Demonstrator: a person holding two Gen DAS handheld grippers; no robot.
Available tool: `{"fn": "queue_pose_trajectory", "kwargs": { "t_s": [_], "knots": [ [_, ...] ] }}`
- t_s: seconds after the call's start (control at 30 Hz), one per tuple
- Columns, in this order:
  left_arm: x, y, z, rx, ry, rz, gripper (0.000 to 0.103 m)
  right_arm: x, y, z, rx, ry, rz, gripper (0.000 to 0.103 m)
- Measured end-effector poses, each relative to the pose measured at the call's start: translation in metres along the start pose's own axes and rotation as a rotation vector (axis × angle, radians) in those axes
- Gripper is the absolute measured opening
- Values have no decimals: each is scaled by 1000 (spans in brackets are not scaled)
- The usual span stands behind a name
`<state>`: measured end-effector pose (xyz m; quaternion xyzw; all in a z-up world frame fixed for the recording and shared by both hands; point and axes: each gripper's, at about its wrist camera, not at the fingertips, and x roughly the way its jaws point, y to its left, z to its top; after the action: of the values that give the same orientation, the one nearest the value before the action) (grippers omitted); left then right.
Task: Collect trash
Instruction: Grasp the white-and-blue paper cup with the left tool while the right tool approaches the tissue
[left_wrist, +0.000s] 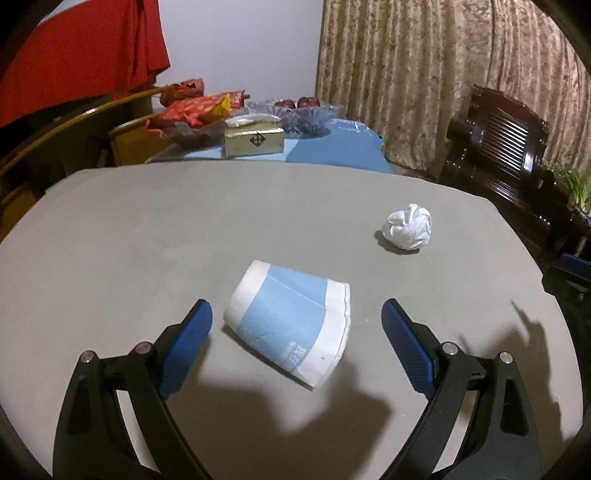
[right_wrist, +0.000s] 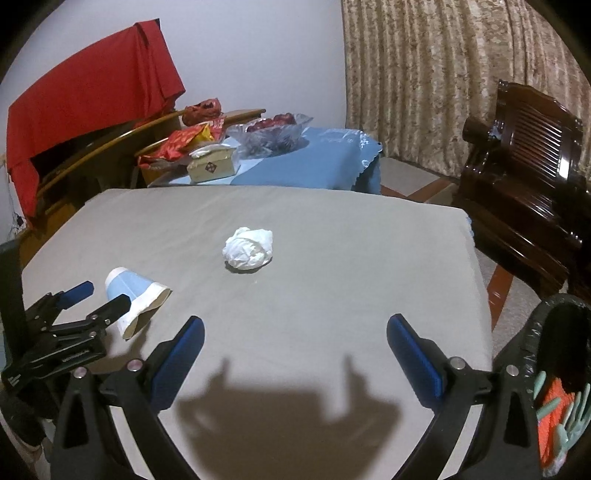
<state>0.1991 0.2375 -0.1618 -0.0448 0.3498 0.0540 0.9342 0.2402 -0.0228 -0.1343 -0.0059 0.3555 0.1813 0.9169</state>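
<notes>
Paper cup (left_wrist: 288, 321), flattened, lies on the grey table (left_wrist: 147, 229) between the left gripper (left_wrist: 297, 317)'s wide-apart fingers. Looks light and crushable; pinch across its sides. Right gripper (right_wrist: 295, 332) hangs spread, empty, short of the tissue wad (right_wrist: 248, 247).

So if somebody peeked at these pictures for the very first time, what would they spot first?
Probably the squashed blue and white paper cup lying on its side on the grey table, right between the open fingers of the left gripper. Next, the crumpled white tissue ball sitting alone in the middle of the table, ahead of the open right gripper. Behind, a bright red cloth hangs by the wall.
</notes>
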Motion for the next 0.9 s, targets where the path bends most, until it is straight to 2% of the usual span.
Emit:
{"fn": "queue_pose_trajectory", "kwargs": {
  "t_s": [0.17, 0.4, 0.47, 0.67, 0.7, 0.9],
  "knots": [
    [17, 2, -2, -6, 52, -36, 90, 9, 6, 3, -7, 15, -1, 97],
    [31, 4, -3, -27, 115, -46, 90, 15, 13, 4, -15, 28, 3, 97],
    [35, 4, -3, -29, 134, -32, 78, 17, 13, 5, -12, 33, 5, 97],
    [32, 1, -2, -81, 125, -30, 62, 21, 14, 5, -10, 41, 8, 97],
    [31, -1, -2, -86, 120, -32, 56, 22, 14, 5, -9, 43, 8, 97],
    [28, -12, 1, -97, 96, -31, 49, 24, 12, 4, -8, 48, 6, 97]
  ]
}}
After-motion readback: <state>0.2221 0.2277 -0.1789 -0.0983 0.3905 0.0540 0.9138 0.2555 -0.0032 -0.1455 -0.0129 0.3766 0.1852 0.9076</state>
